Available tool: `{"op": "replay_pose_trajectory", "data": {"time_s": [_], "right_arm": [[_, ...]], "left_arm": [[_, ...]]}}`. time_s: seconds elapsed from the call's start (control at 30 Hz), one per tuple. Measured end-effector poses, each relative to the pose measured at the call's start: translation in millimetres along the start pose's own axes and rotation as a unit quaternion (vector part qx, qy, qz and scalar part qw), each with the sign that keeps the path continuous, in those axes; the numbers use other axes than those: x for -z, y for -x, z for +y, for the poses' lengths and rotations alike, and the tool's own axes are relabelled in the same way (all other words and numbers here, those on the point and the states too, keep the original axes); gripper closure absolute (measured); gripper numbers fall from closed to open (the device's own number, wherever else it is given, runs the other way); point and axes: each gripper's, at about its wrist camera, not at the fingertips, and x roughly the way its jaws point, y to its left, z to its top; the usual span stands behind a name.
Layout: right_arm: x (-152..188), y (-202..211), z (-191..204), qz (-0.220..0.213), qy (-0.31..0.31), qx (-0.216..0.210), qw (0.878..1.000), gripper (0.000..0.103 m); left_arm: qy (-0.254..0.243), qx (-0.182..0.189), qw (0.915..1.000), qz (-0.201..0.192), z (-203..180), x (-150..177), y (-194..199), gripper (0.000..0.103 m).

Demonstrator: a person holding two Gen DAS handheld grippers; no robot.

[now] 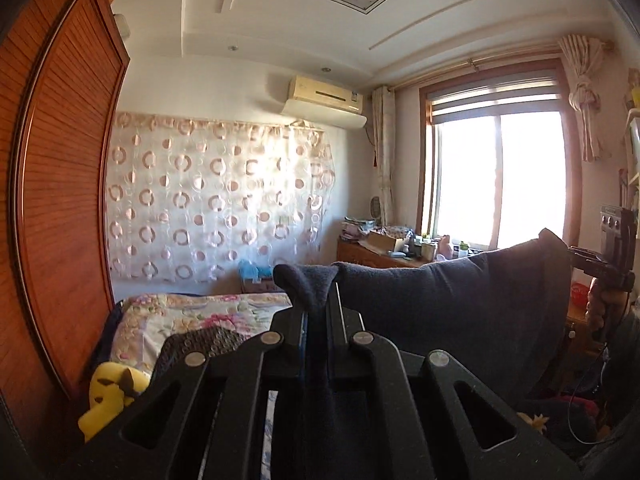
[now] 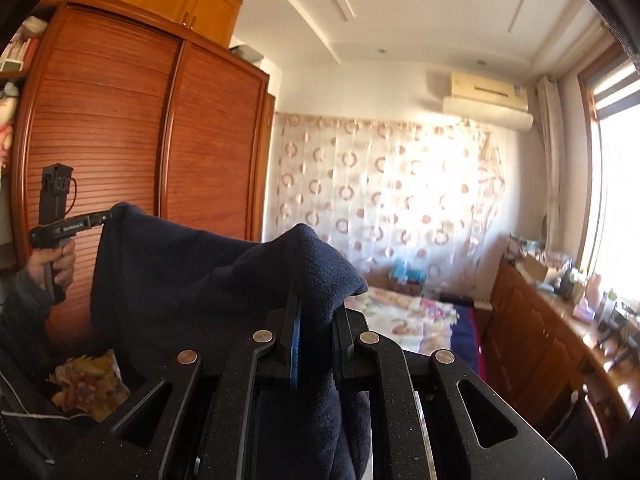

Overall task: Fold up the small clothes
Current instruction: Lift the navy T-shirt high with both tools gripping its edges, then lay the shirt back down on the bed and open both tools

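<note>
Left wrist view: my left claw [image 1: 318,300] is clamped shut on one corner of a dark blue fleece garment [image 1: 440,304], a tuft of cloth standing up between the jaws. The garment hangs in the air as a sagging sheet running to the right of the view, where my right claw [image 1: 576,254] pinches its far corner; a hand [image 1: 604,308] grips that claw's handle. Beyond and below lies the bed [image 1: 192,312] with a flowered cover, a yellow plush toy [image 1: 108,396] near its close left corner, a wardrobe [image 1: 60,200] at left, a window [image 1: 496,176] at right. Right wrist view: my right claw [image 2: 316,316] is likewise closed on a bunched corner of the garment [image 2: 168,280], cloth crowding over the blue pad of one jaw. The sheet spans to the left claw [image 2: 106,218], held by the other hand [image 2: 60,264] before the wardrobe [image 2: 140,140]; the bed [image 2: 408,312] lies beyond. Handling, as I judge it: the fleece looks soft, light and limp, with no stiffness of its own, so it droops between the two holds and will fold wherever it is let slack. Its nap should resist slipping. The corners along one edge, as now taken, seem the right places to hold, keeping that edge taut while the cloth is laid down on the bed.
</note>
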Motion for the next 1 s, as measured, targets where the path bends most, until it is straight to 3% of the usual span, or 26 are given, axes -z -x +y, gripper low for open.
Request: {"op": "replay_pose_trajectory", "data": {"time_s": [0.13,0.23,0.4,0.43,0.5,0.57,0.63,0.77,1.0], "right_arm": [[-9,-23,-13,0.007,0.006,0.01,1.0,0.094],[-9,-67,-31,0.04,0.003,0.02,0.999,0.094],[26,-194,-77,0.126,-0.008,0.066,0.99,0.092],[39,-223,-86,0.144,-0.007,0.083,0.986,0.088],[65,-264,-99,0.187,-0.009,0.12,0.975,0.055],[90,-290,-108,0.215,-0.021,0.152,0.964,0.051],[110,-294,-106,0.226,-0.023,0.138,0.964,0.051],[154,-278,-99,0.248,-0.022,0.11,0.962,0.051],[236,-228,-107,0.284,-0.096,0.089,0.95,0.051]], "left_arm": [[-0.008,-0.026,0.9995,0.012,10,-4,-31,0.099],[-0.007,-0.047,0.9982,0.036,23,5,-75,0.099],[-0.012,-0.077,0.9926,0.093,60,45,-177,0.088],[-0.014,-0.08,0.9897,0.118,68,56,-197,0.085],[-0.007,-0.096,0.9802,0.173,79,81,-226,0.083],[-0.002,-0.087,0.9758,0.201,80,104,-235,0.077],[-0.005,-0.075,0.9728,0.219,74,123,-233,0.064],[-0.01,-0.052,0.9688,0.242,56,147,-215,0.055],[-0.002,-0.031,0.963,0.268,32,180,-177,0.053]]}}
